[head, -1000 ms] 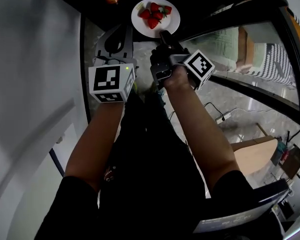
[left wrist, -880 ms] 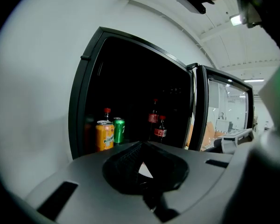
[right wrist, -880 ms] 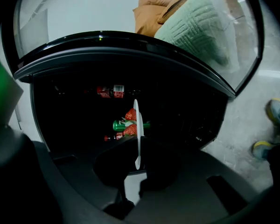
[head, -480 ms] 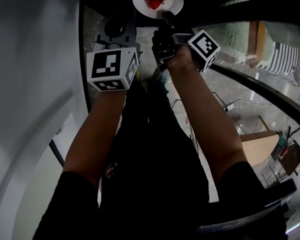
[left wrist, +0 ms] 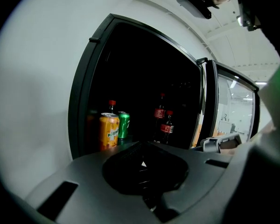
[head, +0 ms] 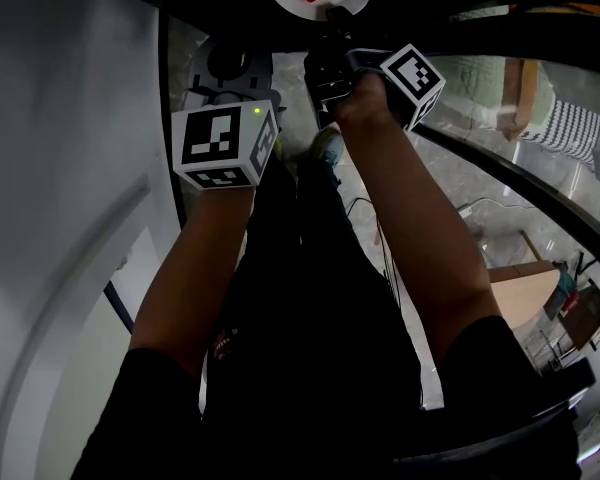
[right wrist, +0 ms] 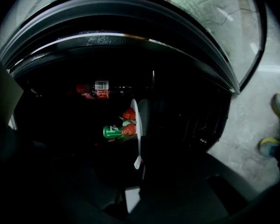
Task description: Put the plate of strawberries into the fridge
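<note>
Fingers of right gripper (right wrist: 138, 164) pinch plate (right wrist: 136, 125), now deeper in fridge (left wrist: 80, 106); left gripper (left wrist: 142, 164) fingers together.

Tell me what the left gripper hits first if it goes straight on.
Probably the cola bottles inside the open fridge, nearly dead ahead of the left gripper; the green can sits just left of that line. Depth in the dark is unclear.

Left gripper (head: 228, 60) held forward, closed; right gripper (head: 332, 18) extended, clamped.
</note>
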`<state>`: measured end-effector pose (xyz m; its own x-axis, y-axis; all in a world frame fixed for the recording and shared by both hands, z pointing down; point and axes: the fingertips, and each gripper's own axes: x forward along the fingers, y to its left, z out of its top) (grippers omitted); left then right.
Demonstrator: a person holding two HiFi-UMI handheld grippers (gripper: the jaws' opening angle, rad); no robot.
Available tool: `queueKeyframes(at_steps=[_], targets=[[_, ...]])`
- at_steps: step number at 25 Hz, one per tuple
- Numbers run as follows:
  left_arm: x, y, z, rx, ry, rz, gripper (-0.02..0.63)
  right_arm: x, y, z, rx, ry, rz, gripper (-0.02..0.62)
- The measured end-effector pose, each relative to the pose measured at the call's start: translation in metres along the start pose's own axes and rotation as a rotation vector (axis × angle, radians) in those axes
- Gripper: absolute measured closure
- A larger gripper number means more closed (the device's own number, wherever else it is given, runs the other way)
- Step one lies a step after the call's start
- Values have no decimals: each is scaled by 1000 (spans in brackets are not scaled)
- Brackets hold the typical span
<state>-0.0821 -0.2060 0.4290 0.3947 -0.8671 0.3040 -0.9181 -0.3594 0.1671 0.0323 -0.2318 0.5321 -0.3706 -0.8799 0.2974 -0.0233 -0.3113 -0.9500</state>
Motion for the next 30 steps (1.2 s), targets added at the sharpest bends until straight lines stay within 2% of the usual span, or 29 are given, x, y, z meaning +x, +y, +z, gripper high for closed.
queueKeyframes(at_steps=[12,13,14,21,23,30], targets=[[3,2,-3,-11,16,13,603,10,8,-9,4,26,-9,574],[1,2,-4,-11,16,14,603,8,7,-11,3,30,-2,555],[0,2,-5,-12,16,15,603,7,7,-11,3,35,10,506],[-12,7,-11,-15,18,24,603,0,3,-22,-51,67,27,503],[-15,7,-14,-14,18,26,603,-5,5,-25,-127,77,27,503],[-11,1,-16,-2,19,19,603,-24,6,-17,-546,100,-45,503]])
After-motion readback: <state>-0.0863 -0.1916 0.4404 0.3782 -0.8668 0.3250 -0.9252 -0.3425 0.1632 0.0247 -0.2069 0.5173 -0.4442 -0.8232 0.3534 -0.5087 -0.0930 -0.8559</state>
